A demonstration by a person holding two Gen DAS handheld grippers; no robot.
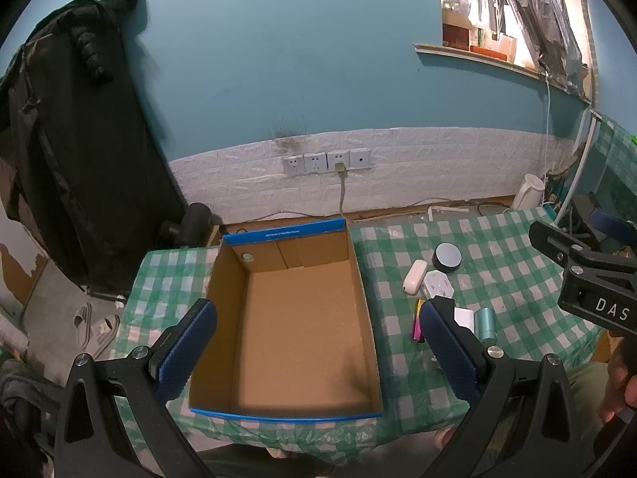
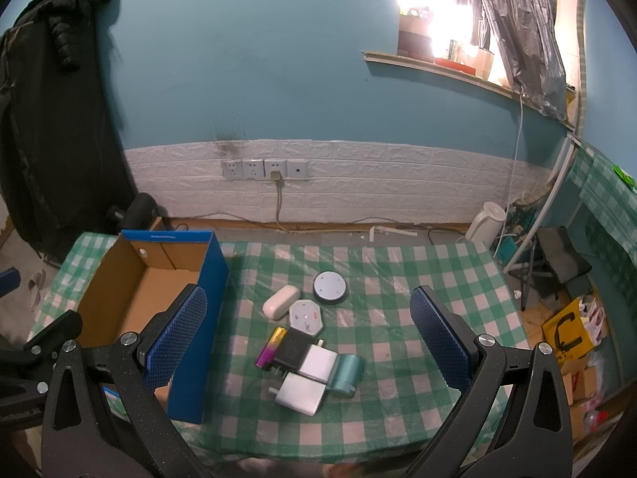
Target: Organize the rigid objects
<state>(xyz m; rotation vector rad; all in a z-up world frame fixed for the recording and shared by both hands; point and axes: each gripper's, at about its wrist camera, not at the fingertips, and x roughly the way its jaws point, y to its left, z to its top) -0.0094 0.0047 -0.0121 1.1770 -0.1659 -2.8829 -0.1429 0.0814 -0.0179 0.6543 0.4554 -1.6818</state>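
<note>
An open, empty cardboard box (image 1: 294, 318) with blue edges sits on the left of the checked table; it also shows in the right wrist view (image 2: 159, 290). Right of it lies a cluster: a round grey puck (image 2: 329, 286), a white case (image 2: 280, 302), a white octagonal adapter (image 2: 306, 316), a purple-yellow battery (image 2: 271, 347), a black-and-white charger (image 2: 308, 356), a white charger (image 2: 299, 394) and a teal cylinder (image 2: 347, 372). My left gripper (image 1: 316, 342) is open above the box. My right gripper (image 2: 308, 338) is open above the cluster.
The green-checked tablecloth (image 2: 398, 318) covers the table. A white kettle (image 2: 485, 221) stands at the back right by the wall. Wall sockets (image 2: 264, 168) with a plugged cable are behind. A dark coat (image 1: 71, 139) hangs at left. A folding stool (image 2: 557, 259) stands right.
</note>
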